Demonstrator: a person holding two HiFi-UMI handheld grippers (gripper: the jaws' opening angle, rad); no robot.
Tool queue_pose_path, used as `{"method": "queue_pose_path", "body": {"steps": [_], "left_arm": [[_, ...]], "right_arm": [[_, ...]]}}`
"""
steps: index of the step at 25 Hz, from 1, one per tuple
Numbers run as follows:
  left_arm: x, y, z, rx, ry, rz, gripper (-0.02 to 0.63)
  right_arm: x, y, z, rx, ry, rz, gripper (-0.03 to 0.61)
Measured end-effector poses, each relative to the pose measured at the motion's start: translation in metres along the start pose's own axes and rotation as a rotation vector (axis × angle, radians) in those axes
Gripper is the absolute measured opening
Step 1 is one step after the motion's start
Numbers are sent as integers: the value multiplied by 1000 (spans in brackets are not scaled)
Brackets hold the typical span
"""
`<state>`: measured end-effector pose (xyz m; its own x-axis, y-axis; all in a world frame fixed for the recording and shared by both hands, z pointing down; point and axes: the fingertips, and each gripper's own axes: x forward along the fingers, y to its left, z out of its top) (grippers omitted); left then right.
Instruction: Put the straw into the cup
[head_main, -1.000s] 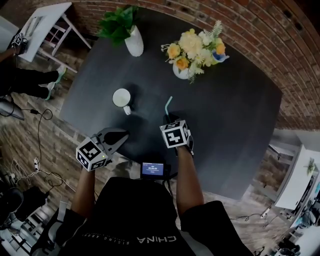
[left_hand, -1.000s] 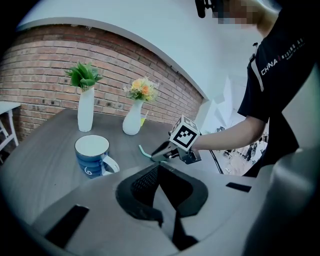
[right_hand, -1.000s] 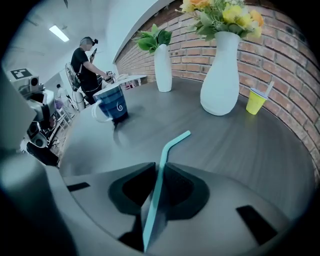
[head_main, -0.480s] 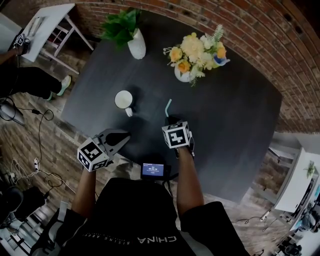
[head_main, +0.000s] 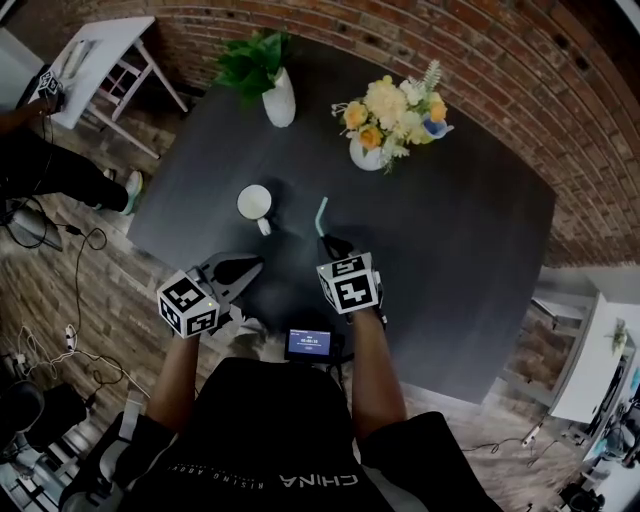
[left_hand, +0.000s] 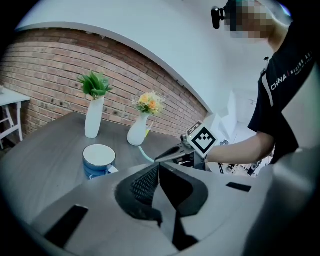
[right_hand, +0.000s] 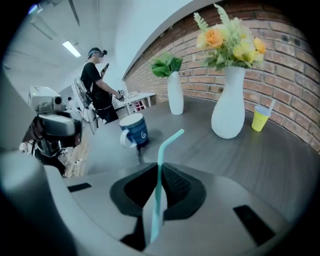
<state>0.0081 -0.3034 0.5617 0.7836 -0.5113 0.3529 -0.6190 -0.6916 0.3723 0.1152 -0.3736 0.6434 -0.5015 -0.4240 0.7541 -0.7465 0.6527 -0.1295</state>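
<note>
Right gripper view: right gripper (right_hand: 157, 172) fingers clamped on the straw (right_hand: 162, 150), bent tip ahead of them. The cup (right_hand: 134, 130) stands on the tabletop (right_hand: 280, 165) beyond, to their left. On the left gripper (left_hand: 159, 170), fingers together, empty.

Head view: high above the person, facing steeply down; the whole dark table (head_main: 460, 240) fits in.
Left gripper view: low, right behind the left gripper (left_hand: 159, 166), facing nearly level across the table to the brick wall (left_hand: 45, 65); cup (left_hand: 99, 159) close.
Right gripper view: just behind the right gripper (right_hand: 159, 167), tilted down over the tabletop; brick wall at right.
Shared: all three catch the cup, plant vase (head_main: 280, 100) and flower vase (head_main: 365, 152); left gripper view also takes in the right gripper.
</note>
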Motion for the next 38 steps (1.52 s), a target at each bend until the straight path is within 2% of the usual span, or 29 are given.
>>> {"method": "queue_pose_path", "body": {"steps": [4,6,8,12,14,20,26,30,32,38], "left_arm": [[-3,1,9,-9,-27,1,8],[-6,1,12,-16,-36,4,50],[-8,4,18,-29,-57,13,54],[-18,13,37,-118,-147,8,59],[-23,15,47,-164,-184,-8,120],[-35,11,63,-245,-232,-71,118],[-46,20,72,-302,-270,-44,117],[-51,22,74,-300,-279,-42,114],[-52,22,75,-297,-280,-44,62],[-54,18,77,-304,-291,-63,37]], "right_arm": [[-14,32,28,-53,-78,44,37],[-23,50,43,-68,-126,68,35],[-31,66,57,-88,-170,85,36],[-41,94,79,-141,-233,114,35],[-45,105,87,-163,-260,124,36],[-55,137,102,-216,-322,155,35],[-63,158,115,-247,-361,182,35],[-63,164,119,-259,-374,192,35],[-63,165,120,-262,-377,194,35],[-64,167,120,-275,-385,198,37]]}}
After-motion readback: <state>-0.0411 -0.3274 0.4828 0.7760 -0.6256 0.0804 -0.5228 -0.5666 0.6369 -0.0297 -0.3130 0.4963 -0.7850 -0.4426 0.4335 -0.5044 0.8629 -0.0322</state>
